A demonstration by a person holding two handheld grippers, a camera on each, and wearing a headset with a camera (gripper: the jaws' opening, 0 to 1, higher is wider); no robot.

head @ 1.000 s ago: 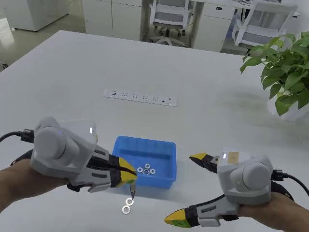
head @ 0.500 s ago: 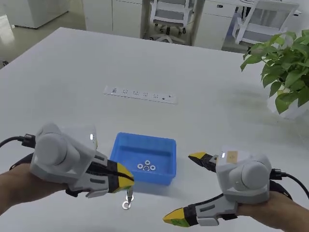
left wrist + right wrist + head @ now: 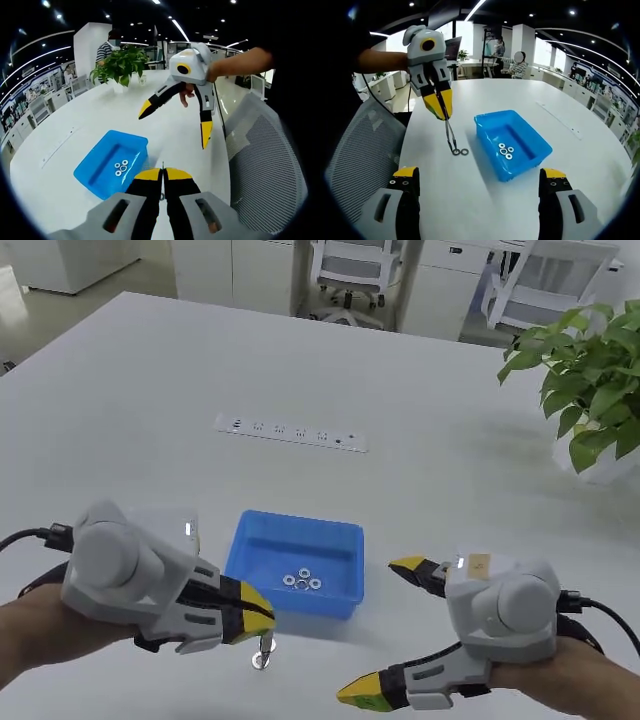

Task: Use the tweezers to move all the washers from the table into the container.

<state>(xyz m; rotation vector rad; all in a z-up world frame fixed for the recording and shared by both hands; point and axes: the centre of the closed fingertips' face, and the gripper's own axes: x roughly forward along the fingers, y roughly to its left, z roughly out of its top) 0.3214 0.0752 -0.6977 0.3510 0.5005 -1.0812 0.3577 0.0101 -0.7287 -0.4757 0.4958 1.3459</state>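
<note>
My left gripper (image 3: 266, 619) is shut on a pair of thin metal tweezers (image 3: 449, 131), which point down at the table. Their tip meets the left one of two loose washers (image 3: 456, 151) lying just in front of the blue container (image 3: 248, 540); I cannot tell whether it grips that washer. The other washer (image 3: 465, 151) lies beside it. In the head view one washer (image 3: 260, 661) shows under the tweezers. Several washers (image 3: 302, 582) lie inside the container. My right gripper (image 3: 378, 630) hovers open and holds nothing, to the right of the container.
A white power strip (image 3: 290, 435) lies further back on the table. A potted plant (image 3: 595, 380) stands at the right edge. Office chairs (image 3: 350, 270) stand beyond the far edge, and a mesh chair (image 3: 270, 160) is close behind me.
My left gripper has drawn back a little from the container's front corner, its tweezers tip staying at the loose washers. The right gripper has held still. The head camera shifted.
</note>
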